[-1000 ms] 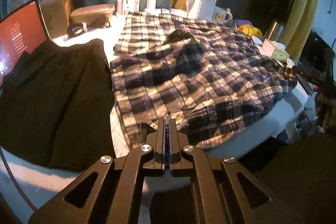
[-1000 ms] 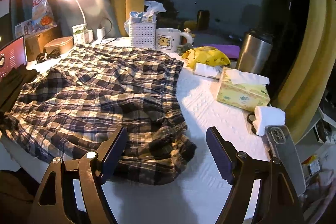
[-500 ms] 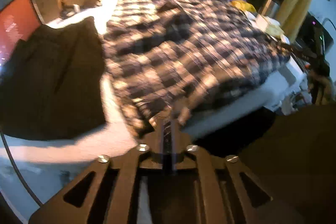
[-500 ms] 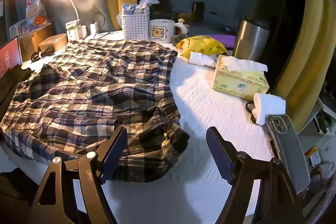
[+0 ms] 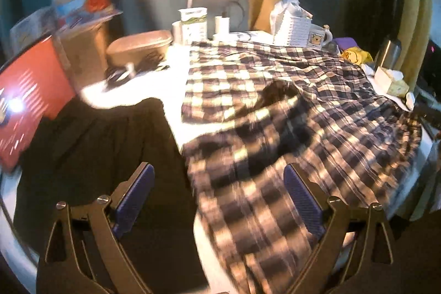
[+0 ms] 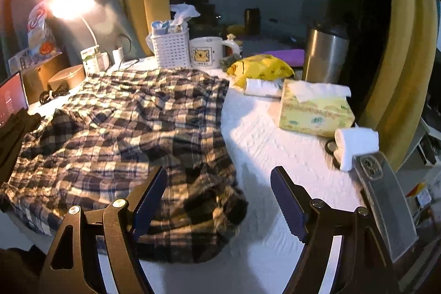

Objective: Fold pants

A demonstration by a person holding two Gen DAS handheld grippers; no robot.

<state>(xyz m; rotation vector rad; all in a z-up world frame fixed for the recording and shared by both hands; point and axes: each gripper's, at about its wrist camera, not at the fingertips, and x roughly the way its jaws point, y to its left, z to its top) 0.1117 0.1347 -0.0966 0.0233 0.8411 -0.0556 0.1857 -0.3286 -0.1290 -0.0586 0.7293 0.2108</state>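
On the white table (image 6: 275, 139), the plaid pants (image 6: 124, 134) lie spread out and rumpled, one end bunched into a dark-edged heap near the front edge, close to the right gripper (image 6: 217, 200). That gripper hangs over the table with its jaws wide apart and nothing between them; its left finger shows over the plaid cloth and its right finger over bare table.

From the left wrist camera, the left gripper (image 5: 217, 194) has just been opening and now stands wide, with nothing pinched between its blue pads (image 5: 301, 200). The near corner of the pants (image 5: 261, 197) lies below and between the fingers, though the picture is smeared and I cannot tell whether a pad brushes it. A black garment (image 5: 91, 156) lies just beside the pants on their left (its edge seems to meet the plaid).

Farther back stand a lit lamp (image 6: 71, 4), a white basket (image 6: 171, 48), a bear mug (image 6: 206, 51), a tissue box (image 6: 314, 112) and a steel flask (image 6: 325, 57). A phone (image 6: 386, 197) rests near the right edge.
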